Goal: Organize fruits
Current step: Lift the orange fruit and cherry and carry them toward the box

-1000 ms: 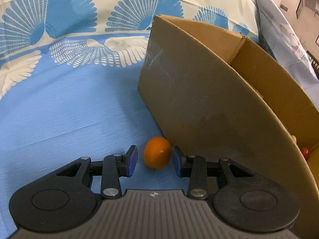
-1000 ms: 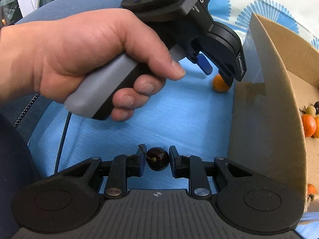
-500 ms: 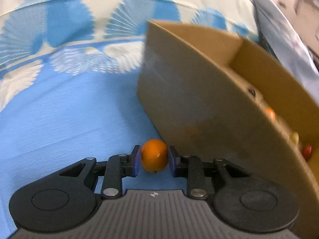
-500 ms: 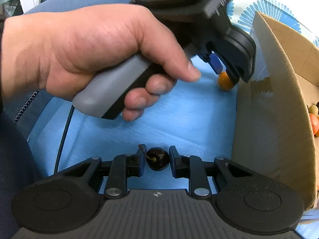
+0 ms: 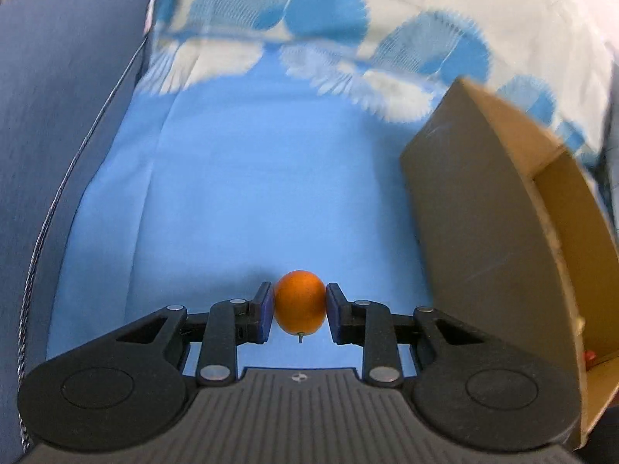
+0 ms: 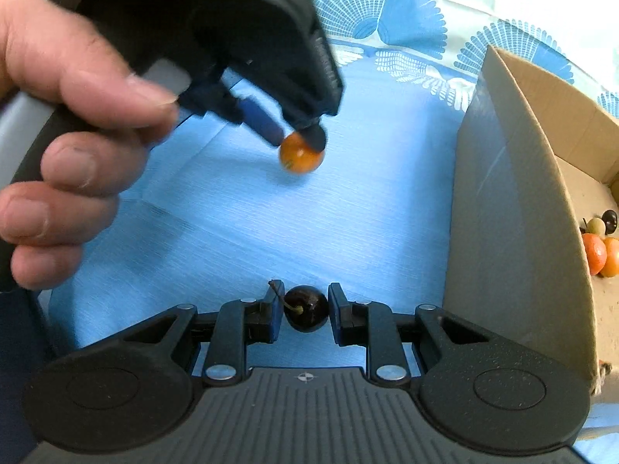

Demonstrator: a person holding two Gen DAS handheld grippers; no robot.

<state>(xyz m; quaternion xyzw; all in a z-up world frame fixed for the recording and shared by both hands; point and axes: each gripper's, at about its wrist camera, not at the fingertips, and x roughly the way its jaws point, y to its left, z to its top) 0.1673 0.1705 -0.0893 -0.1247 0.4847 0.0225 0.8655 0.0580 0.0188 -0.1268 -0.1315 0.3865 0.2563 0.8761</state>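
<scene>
My left gripper [image 5: 300,311] is shut on a small orange fruit [image 5: 300,311] and holds it above the blue cloth, left of the cardboard box [image 5: 483,208]. In the right wrist view the same gripper [image 6: 296,137] shows with the orange fruit [image 6: 301,154] lifted, held by a hand. My right gripper [image 6: 303,311] is shut on a dark cherry [image 6: 305,308] with a stem, low over the cloth, left of the box [image 6: 514,208].
The box holds several small fruits, orange and dark ones [image 6: 599,243], at its right side. The blue cloth [image 5: 251,193] with white fan patterns covers the surface. A blue-grey sofa arm [image 5: 50,116] and a cable [image 5: 50,224] lie at the left.
My left gripper shut on the orange fruit, lifted it and swung left, away from the box wall. My right gripper kept its hold on the cherry.
</scene>
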